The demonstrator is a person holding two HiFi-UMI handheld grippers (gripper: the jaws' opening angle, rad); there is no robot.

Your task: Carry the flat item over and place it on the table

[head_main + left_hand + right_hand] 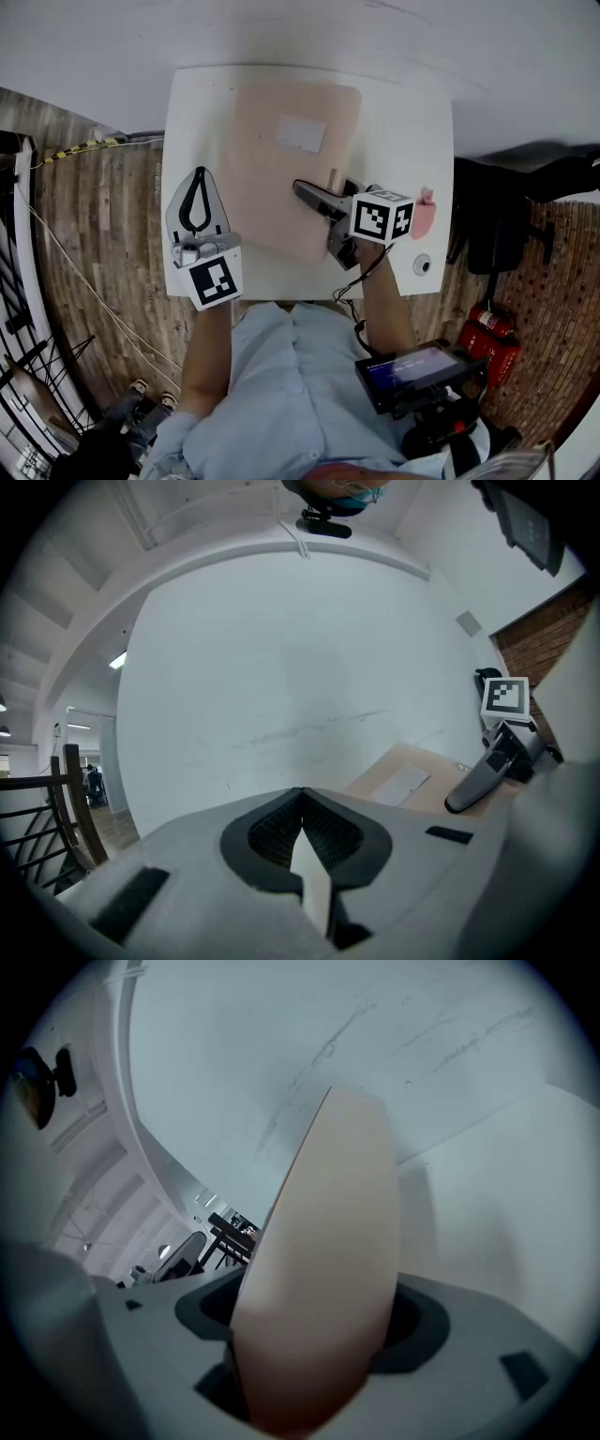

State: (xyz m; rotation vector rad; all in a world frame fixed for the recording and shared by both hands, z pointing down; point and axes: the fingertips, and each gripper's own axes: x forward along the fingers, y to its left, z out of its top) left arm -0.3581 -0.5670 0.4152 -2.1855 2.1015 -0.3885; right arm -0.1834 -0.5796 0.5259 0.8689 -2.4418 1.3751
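A flat beige item [281, 178] with a white label [300, 133] lies on the white table [403, 122]. My right gripper [317, 223] is at the item's right edge. Its jaws are spread wide, one finger [314, 197] resting above the item. In the right gripper view the item's edge [328, 1241] stands between the jaws, with a gap at the right pad, so the right gripper [314, 1321] is open. My left gripper [199, 173] rests over the table's left part, beside the item. Its tips meet and hold nothing [300, 794]. From the left gripper view I see the item [412, 780] and the right gripper [487, 771].
A small pink thing [425, 214] and a round object [422, 265] sit near the table's right edge. A black chair [497, 225] and red fire extinguishers [492, 337] stand to the right. A railing [19, 281] runs along the left over wooden floor.
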